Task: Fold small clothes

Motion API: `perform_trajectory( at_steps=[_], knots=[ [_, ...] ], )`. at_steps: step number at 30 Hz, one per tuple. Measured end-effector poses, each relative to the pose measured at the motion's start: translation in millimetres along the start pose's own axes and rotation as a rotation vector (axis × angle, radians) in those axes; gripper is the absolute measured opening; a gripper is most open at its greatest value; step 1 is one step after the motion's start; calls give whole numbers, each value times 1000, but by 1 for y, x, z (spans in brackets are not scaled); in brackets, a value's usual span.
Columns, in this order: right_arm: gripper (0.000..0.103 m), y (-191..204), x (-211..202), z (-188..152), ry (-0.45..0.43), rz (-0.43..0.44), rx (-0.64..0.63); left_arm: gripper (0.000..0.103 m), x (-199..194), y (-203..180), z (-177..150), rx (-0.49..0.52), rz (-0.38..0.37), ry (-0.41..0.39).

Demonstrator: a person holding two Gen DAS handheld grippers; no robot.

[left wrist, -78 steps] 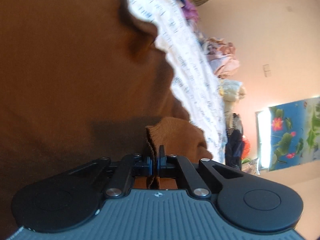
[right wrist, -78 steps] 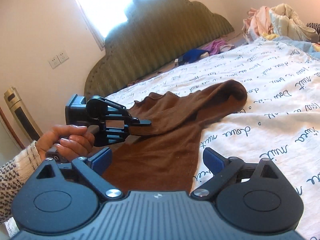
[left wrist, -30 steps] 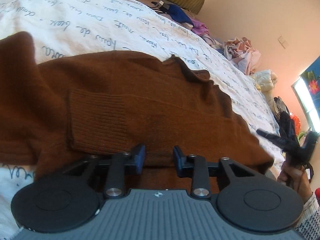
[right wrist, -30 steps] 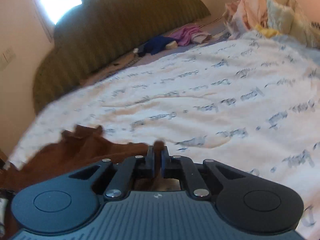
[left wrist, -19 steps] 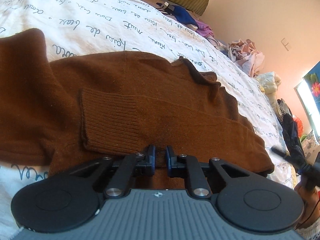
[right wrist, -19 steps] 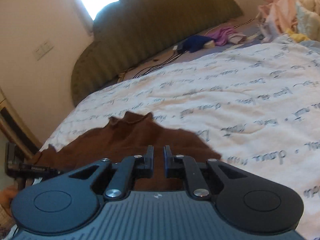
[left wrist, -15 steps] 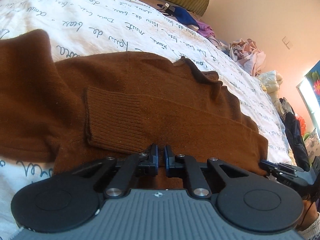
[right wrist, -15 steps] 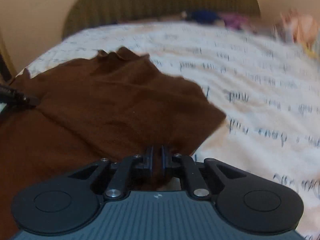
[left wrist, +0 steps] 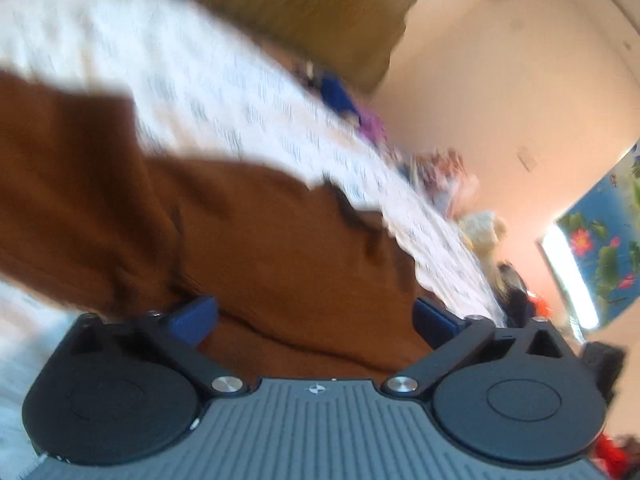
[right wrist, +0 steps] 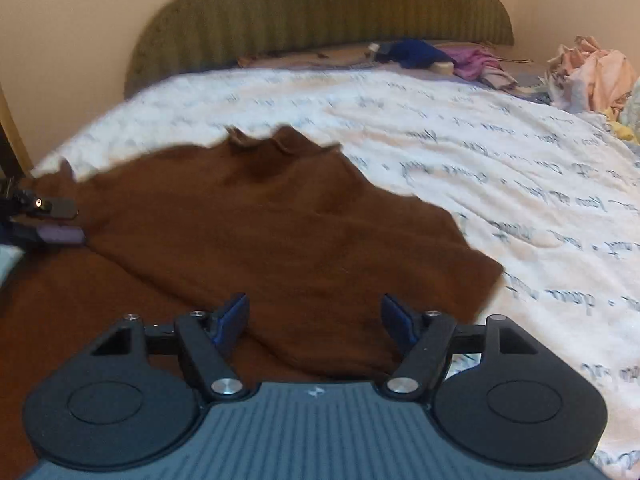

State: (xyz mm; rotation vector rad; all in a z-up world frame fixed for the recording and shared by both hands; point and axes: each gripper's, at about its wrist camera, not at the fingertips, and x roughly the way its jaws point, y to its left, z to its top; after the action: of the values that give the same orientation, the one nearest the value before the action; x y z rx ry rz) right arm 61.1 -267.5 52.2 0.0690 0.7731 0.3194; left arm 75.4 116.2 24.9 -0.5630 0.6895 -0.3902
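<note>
Right wrist view: the right gripper (right wrist: 314,316) is opening, jaws apart above a brown sweater (right wrist: 256,232) with nothing pinched between them. The sweater lies partly folded on a white script-printed bedsheet (right wrist: 500,152), near the green headboard (right wrist: 320,12). At far left, the left gripper (right wrist: 56,220) is likewise spreading, released, beside the sweater's edge.

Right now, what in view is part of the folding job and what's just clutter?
Job:
- brown sweater, lying on the bedsheet
- left gripper, fingers opening, clear of the cloth
- right gripper, fingers opening, clear of the cloth

Clutter:
- blue garment
- purple garment
- pink clothes pile
- headboard
</note>
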Motion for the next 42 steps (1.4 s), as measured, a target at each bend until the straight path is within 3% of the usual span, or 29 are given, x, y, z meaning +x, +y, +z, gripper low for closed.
perform_trajectory(
  at_steps=[1, 4, 6, 8, 10, 12, 14, 17, 22, 24, 26, 27, 28, 33, 37, 42],
  knots=[
    [73, 11, -3, 8, -26, 51, 31, 103, -13, 1, 1, 32, 24, -50],
    [75, 52, 1, 33, -49, 235, 84, 103, -49, 25, 5, 17, -44, -160],
    [80, 83, 9, 49, -65, 334, 129, 103, -77, 47, 10, -5, -35, -273],
    [81, 117, 35, 63, -19, 467, 180, 103, -105, 77, 10, -75, -55, -386],
    [81, 154, 63, 71, 26, 541, 215, 103, -127, 110, 3, -148, -93, -488],
    [81, 195, 93, 77, 74, 609, 217, 103, -145, 136, 4, -250, -72, -528],
    [81, 230, 123, 81, 111, 671, 224, 103, -160, 155, 4, -305, -105, -607],
    [81, 270, 166, 83, 172, 756, 287, 103, -171, 170, 4, -367, -108, -630],
    [80, 309, 210, 84, 229, 786, 336, 103, -170, 174, 4, -408, -119, -594],
    [68, 320, 221, 83, 237, 786, 333, 103, -173, 175, 7, -408, -131, -597],
    [17, 334, 228, 82, 257, 749, 297, 103, -173, 178, 9, -413, -142, -608],
    [5, 343, 234, 82, 281, 739, 284, 103, -174, 181, 8, -428, -139, -614],
    [4, 349, 236, 81, 284, 726, 271, 103, -175, 184, 6, -439, -153, -624],
    [3, 347, 190, 97, 134, 664, 151, 103, -176, 192, -5, -470, -261, -625],
    [3, 306, 137, 114, 52, 589, 69, 103, -151, 179, -3, -454, -358, -503],
    [3, 211, 94, 111, 23, 441, 47, 103, -107, 145, -3, -372, -374, -338]
  ],
)
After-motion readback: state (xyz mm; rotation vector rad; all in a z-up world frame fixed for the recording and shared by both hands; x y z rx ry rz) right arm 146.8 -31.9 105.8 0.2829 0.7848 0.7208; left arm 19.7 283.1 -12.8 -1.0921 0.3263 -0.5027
